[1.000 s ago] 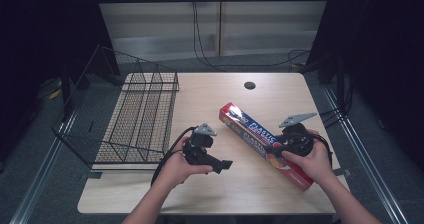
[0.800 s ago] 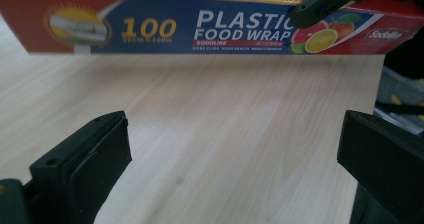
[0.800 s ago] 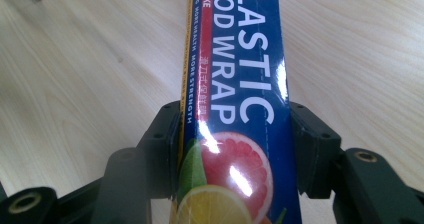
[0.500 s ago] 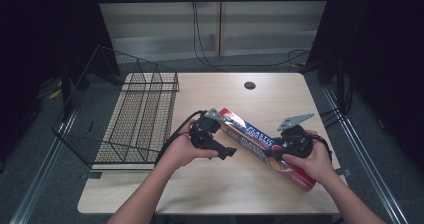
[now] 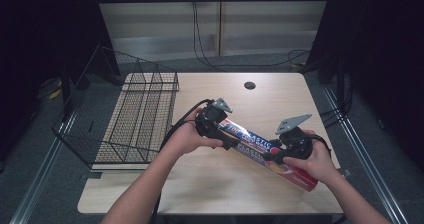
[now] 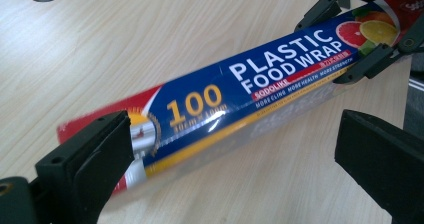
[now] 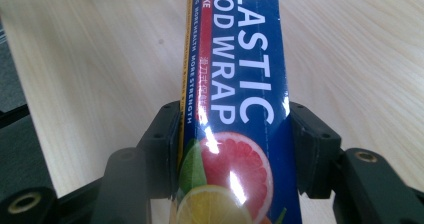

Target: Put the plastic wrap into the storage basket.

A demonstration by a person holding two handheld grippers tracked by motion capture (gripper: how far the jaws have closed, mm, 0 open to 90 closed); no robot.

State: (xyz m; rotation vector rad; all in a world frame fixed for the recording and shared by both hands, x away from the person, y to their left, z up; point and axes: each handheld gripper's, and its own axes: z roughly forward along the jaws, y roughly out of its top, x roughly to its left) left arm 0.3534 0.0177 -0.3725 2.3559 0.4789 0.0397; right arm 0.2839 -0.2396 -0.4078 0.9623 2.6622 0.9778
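A long blue and red box of plastic food wrap (image 5: 260,149) lies slantwise over the right half of the wooden table (image 5: 200,184). My right gripper (image 5: 276,156) is shut on the box's near half. In the right gripper view its pads (image 7: 165,144) press both long sides of the box (image 7: 240,84) by the grapefruit picture. My left gripper (image 5: 225,134) is at the box's far left end. Its jaws stand wide open around that end (image 6: 200,109). The left jaw sits against the box, the right jaw stays well off it. The other gripper's jaws (image 6: 350,39) clamp the box farther along.
A black wire basket (image 5: 140,119) stands on the table's left part, close to my left hand. A round cable hole (image 5: 249,85) is at the back. Floor and cables lie beyond the table's far edge.
My left gripper has moved from the table in front of the box up and right to the box's left end, jaws now around it. The right gripper has kept its hold.
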